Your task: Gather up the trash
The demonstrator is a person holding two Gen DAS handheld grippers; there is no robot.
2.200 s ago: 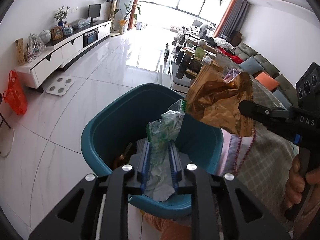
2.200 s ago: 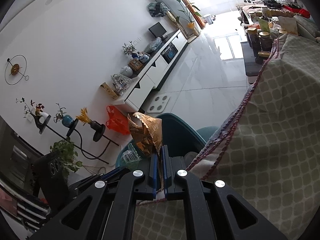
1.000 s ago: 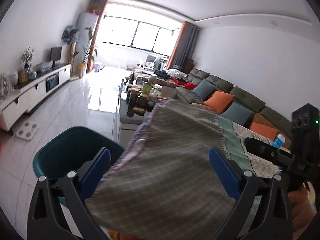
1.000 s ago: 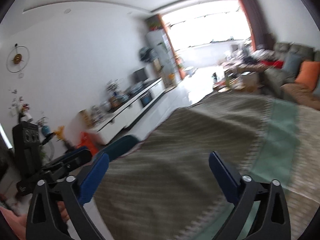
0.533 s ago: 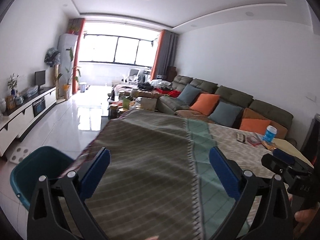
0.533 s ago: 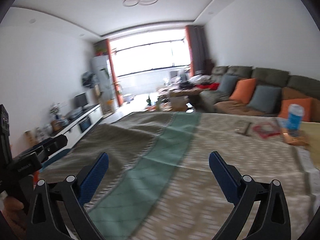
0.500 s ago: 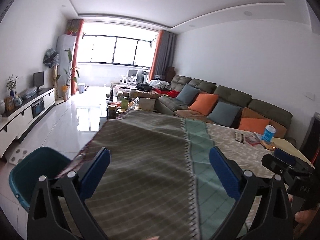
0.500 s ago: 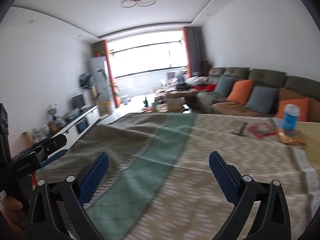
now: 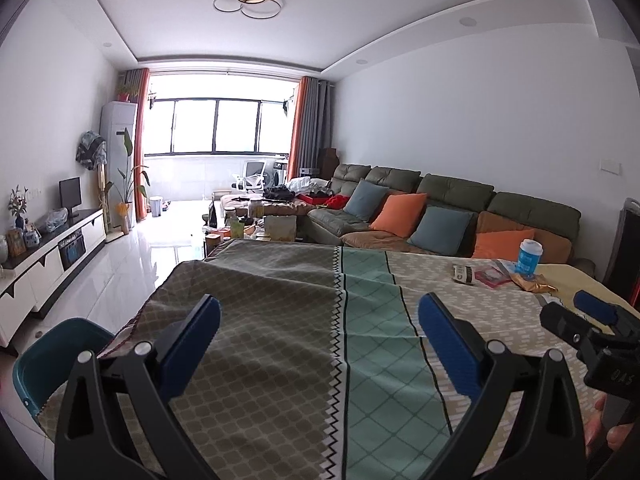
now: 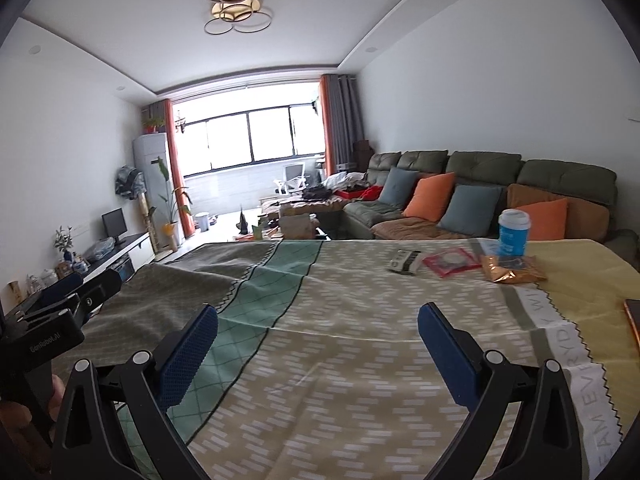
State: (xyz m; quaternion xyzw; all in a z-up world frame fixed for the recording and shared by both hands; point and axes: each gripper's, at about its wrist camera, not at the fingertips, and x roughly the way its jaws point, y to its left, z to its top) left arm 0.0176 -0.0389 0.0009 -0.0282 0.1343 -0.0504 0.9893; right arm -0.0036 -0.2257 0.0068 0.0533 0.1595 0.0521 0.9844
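Both grippers, left (image 9: 319, 334) and right (image 10: 318, 344), have swung from bin (image 9: 44, 354) to table; jaws spread, empty; wrappers (image 10: 508, 267) at 2 o'clock.

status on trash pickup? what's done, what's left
Done: can't confirm from these views; the teal bin sits beside the table, its contents hidden. In hand: nothing, the left gripper and right gripper are both open and empty over the tablecloth. Left: gold wrapper, red packet, small dark-and-white packet, and possibly the blue cup, all at the far right.
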